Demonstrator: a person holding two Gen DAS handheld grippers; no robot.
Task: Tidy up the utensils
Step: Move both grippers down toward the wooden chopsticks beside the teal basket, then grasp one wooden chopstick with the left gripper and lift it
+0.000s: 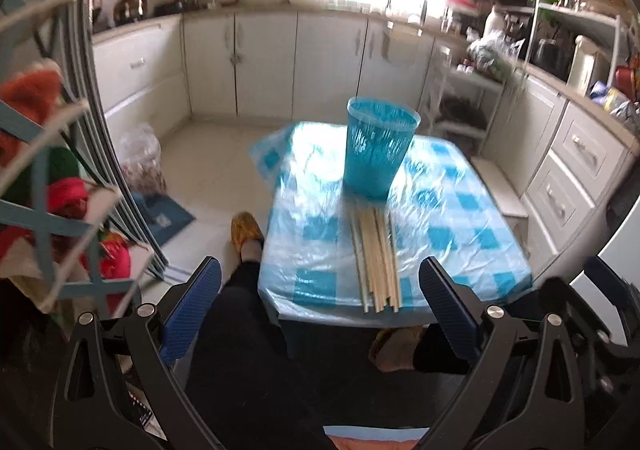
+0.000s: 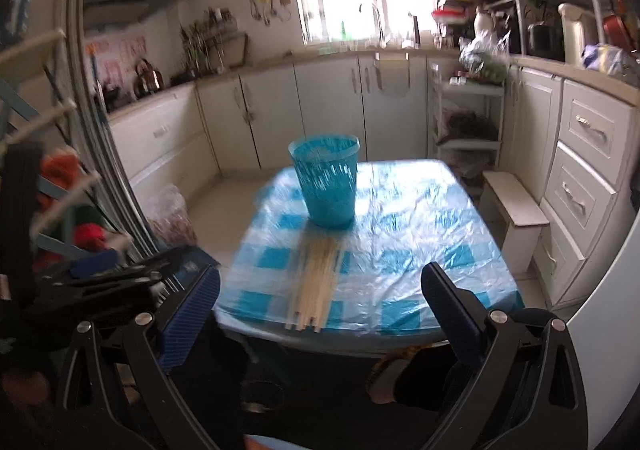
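Note:
A bundle of several pale wooden chopsticks lies on a small table with a blue-and-white checked plastic cover, ends at the near edge. A blue slotted plastic holder stands upright just behind them. My left gripper is open and empty, held above and short of the table's near edge. In the right wrist view the chopsticks and the holder sit left of centre on the table. My right gripper is open and empty, also short of the near edge.
White kitchen cabinets run along the back and right. A small white step stool stands right of the table. A rack with coloured items is close on the left. The person's legs and slippered feet are below the table.

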